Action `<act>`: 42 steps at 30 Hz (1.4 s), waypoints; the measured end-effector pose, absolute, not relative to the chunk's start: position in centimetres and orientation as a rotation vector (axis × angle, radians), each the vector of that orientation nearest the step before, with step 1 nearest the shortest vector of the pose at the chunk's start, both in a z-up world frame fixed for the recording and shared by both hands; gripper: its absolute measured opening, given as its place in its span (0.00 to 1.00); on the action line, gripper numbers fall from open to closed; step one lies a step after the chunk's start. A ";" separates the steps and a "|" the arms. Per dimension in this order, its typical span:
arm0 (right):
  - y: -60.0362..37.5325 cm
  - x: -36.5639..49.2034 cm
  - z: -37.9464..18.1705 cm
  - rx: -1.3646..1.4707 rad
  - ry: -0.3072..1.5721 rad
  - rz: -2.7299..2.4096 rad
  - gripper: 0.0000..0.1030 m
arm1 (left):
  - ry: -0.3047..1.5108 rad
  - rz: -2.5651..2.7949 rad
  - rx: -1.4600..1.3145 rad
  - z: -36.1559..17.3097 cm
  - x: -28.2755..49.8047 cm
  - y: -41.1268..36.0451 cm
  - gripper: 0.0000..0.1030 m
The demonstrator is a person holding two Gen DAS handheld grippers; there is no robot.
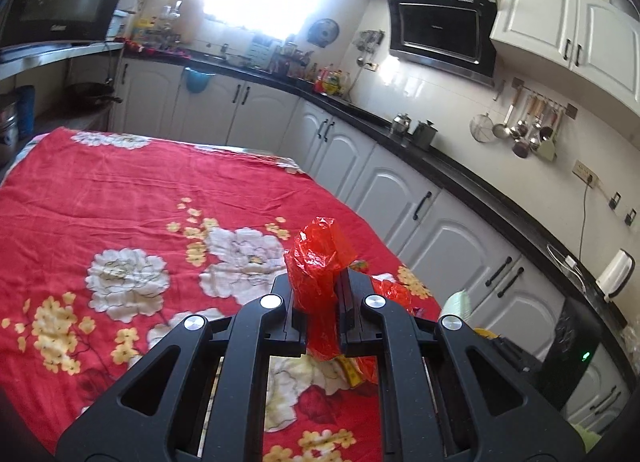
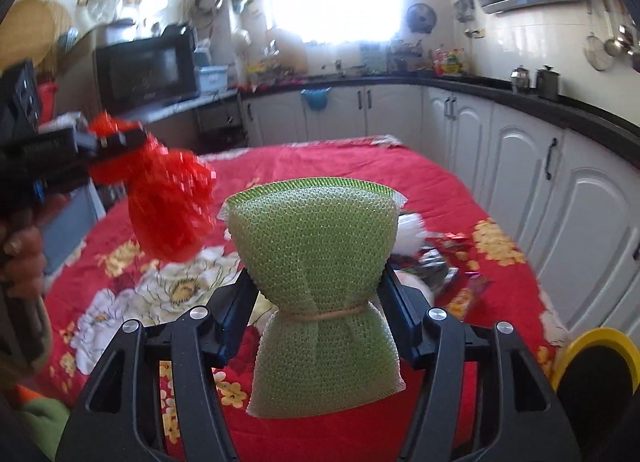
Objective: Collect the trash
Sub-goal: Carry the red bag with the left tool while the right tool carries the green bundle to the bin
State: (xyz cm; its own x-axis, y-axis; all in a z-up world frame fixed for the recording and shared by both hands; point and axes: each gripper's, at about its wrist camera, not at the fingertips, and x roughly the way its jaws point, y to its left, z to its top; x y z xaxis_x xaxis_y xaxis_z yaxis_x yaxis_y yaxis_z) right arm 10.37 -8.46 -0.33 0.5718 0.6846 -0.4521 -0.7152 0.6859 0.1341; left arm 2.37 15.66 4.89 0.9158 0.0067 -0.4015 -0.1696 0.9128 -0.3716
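The left gripper [image 1: 320, 294] clenched a crumpled red bag [image 1: 318, 258], lifted above the floral cloth [image 1: 140, 198]. To its right, the right gripper [image 2: 316, 282] pinched a green mesh pouch [image 2: 316, 238] at its banded waist, beside scattered wrappers [image 2: 436, 258].

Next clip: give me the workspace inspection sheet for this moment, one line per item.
Surface: table under a red floral cloth.
Job's things: crumpled red plastic bag; green mesh foam sleeve tied round the middle with a band; yellow-rimmed bin at the right edge.
Clutter: small wrappers and white scraps lie on the cloth behind the sleeve.
Grippers: left tool shut on the red plastic bag, held above the cloth; right tool shut on the green mesh foam sleeve.
Cables: a cord hangs from a wall socket to the counter.
Surroundings: kitchen with white cabinets, black counter, microwave, range hood, bright window.
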 end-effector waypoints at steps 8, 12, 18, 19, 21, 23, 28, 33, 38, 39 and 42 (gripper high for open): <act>-14.7 11.2 1.4 0.007 0.461 0.697 0.56 | 0.422 -0.006 -0.360 5.4 4.7 11.2 0.05; -18.1 11.9 1.3 0.041 0.447 0.619 0.56 | 0.432 -0.059 -0.336 5.3 6.1 8.5 0.05; -22.5 12.8 1.0 0.078 0.426 0.509 0.56 | 0.437 -0.127 -0.309 5.1 8.1 4.6 0.05; -23.4 13.0 0.9 0.086 0.423 0.489 0.56 | 0.438 -0.139 -0.305 5.1 8.5 3.7 0.05; -24.6 13.2 0.7 0.099 0.417 0.456 0.56 | 0.443 -0.158 -0.299 4.9 9.2 2.6 0.05; -25.8 13.4 0.5 0.111 0.413 0.427 0.57 | 0.447 -0.179 -0.286 4.7 9.8 1.1 0.05; -29.6 14.3 -0.7 0.151 0.414 0.348 0.57 | 0.462 -0.230 -0.256 4.0 11.2 -2.6 0.05; -32.5 15.3 -1.5 0.185 0.430 0.287 0.57 | 0.476 -0.274 -0.220 3.1 12.5 -6.1 0.05; -35.3 16.0 -3.0 0.221 0.452 0.239 0.58 | 0.503 -0.296 -0.185 1.5 13.8 -9.2 0.05; -35.7 16.2 -3.3 0.228 0.456 0.231 0.58 | 0.513 -0.301 -0.180 1.0 14.2 -9.9 0.05; -36.8 16.5 -4.1 0.248 0.471 0.217 0.58 | 0.536 -0.312 -0.168 0.1 14.9 -11.4 0.05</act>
